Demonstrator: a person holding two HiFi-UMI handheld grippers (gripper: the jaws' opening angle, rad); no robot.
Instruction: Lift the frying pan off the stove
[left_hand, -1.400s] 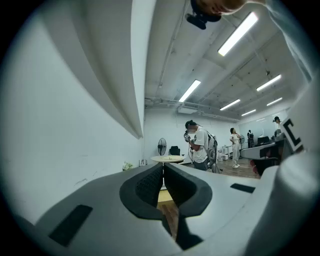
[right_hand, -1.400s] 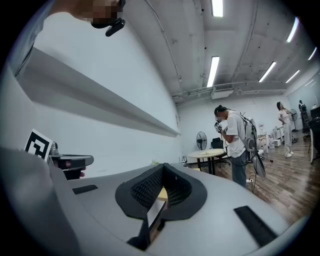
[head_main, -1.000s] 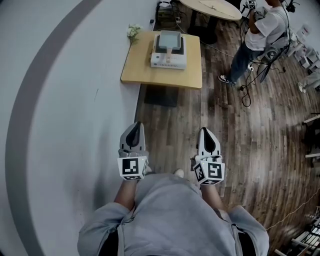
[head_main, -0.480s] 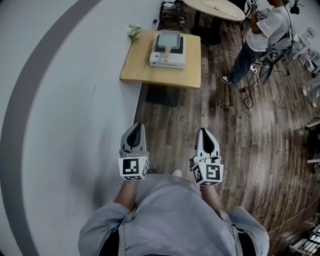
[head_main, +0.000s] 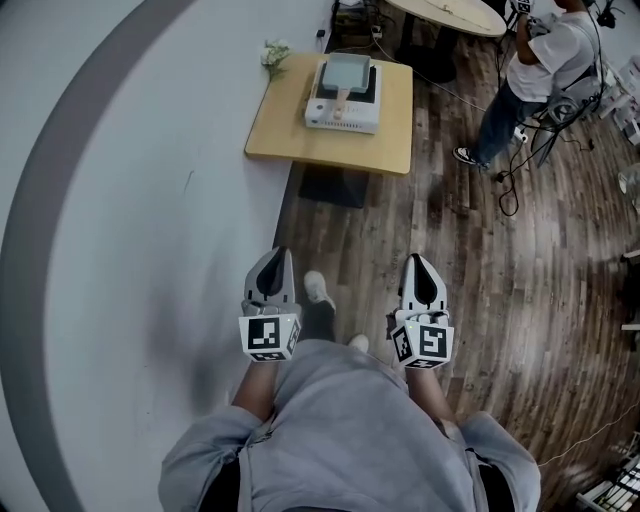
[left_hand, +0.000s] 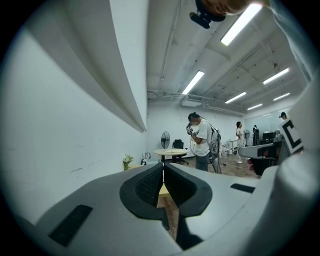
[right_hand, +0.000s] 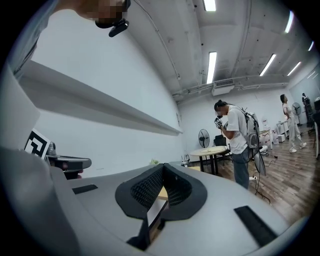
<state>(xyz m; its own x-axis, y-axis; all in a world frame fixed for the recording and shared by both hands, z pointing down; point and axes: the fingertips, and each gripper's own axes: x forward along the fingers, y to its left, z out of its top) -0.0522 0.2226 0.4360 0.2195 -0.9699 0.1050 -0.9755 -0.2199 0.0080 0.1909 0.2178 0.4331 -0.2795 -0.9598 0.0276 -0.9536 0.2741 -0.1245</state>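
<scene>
Fingers (left_hand: 147, 186) of the left gripper (head_main: 276, 253) and right gripper (head_main: 414, 259) are pressing closed, empty, well apart from the frying pan (head_main: 346, 72) sitting on the stove (head_main: 343, 113).

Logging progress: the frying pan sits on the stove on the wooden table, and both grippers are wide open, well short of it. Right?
Not open: the left gripper and right gripper are shut and empty, as the gripper views show. The frying pan does sit on the stove on the wooden table, well ahead.
</scene>
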